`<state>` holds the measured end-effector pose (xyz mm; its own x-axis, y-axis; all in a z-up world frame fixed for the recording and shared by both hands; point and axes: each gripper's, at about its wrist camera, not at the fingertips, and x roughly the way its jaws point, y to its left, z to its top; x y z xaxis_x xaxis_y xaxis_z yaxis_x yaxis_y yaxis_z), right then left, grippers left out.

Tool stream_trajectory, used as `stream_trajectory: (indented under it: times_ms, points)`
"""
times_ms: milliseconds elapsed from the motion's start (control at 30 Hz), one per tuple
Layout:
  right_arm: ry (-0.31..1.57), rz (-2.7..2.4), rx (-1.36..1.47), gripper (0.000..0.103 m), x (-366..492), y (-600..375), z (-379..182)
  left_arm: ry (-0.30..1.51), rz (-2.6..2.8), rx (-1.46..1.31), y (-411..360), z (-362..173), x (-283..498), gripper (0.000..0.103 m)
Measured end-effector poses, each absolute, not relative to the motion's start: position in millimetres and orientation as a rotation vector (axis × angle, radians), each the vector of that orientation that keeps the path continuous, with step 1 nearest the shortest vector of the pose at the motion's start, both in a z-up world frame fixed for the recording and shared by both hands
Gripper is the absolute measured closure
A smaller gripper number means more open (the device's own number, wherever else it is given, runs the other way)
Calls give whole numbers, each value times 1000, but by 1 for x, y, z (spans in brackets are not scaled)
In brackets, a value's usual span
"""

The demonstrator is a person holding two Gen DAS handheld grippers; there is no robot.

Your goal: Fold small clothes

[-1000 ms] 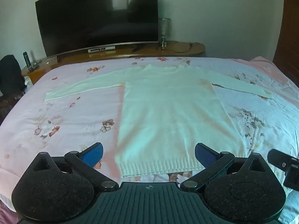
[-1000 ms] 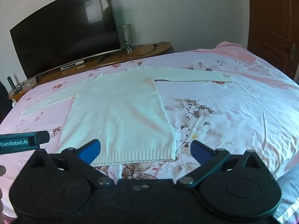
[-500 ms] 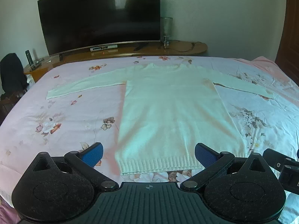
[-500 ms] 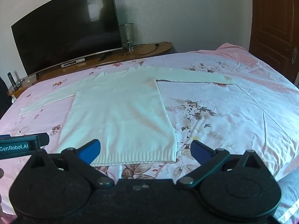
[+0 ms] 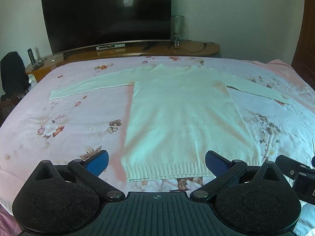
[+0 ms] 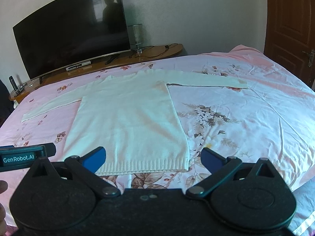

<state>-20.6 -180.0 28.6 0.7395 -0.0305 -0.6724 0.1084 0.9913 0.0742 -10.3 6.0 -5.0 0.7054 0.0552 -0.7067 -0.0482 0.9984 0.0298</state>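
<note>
A white long-sleeved knit sweater (image 5: 183,114) lies flat on the bed with both sleeves spread out sideways and its ribbed hem nearest me; it also shows in the right wrist view (image 6: 128,122). My left gripper (image 5: 156,162) is open and empty, held above the near bed edge in front of the hem. My right gripper (image 6: 153,158) is open and empty, over the hem's right corner. Neither touches the sweater.
The bed has a pink floral sheet (image 5: 59,122), also in the right wrist view (image 6: 246,118). Behind it stand a wooden TV stand (image 5: 137,49) with a large dark TV (image 5: 106,13) and a lamp (image 6: 135,37). A brown door (image 6: 291,19) is at the right.
Both grippers have risen and tilted slightly, so the sweater sits a little lower in each view. The sweater has not moved and both grippers stay open.
</note>
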Motion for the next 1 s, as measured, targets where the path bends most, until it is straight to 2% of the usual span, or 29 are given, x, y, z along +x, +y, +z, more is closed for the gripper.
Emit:
stream_trajectory:
  times_ms: [1000]
  points:
    - [753, -57, 95, 0, -13, -169, 26, 799, 46, 19, 4, -9, -6, 0]
